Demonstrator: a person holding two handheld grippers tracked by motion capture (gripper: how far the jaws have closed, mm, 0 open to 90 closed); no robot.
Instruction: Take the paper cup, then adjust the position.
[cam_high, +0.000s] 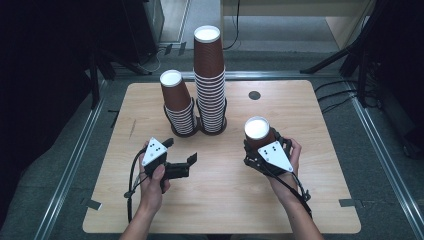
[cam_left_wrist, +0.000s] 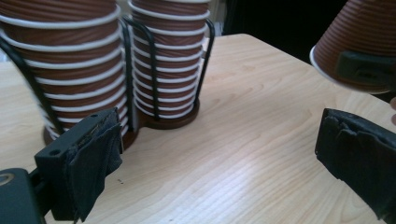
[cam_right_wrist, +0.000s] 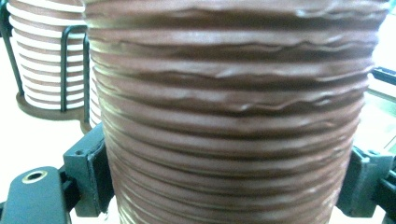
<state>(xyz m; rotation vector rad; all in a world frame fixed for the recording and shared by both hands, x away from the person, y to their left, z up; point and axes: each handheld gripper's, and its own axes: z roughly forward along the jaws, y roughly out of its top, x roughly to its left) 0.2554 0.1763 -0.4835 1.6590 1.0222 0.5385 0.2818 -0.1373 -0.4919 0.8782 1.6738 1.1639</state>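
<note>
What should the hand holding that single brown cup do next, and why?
Probably carry the cup toward the shorter stack and lower it on top: the right gripper grips it upside down like the stacked cups, while the left gripper is open and empty.

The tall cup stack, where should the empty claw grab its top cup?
Probably around the ribbed side wall of the top cup, coming in level from the front. It sits upside down, bare above the wire holder, narrowing upward. The left claw is open; the right claw holds a cup.
</note>
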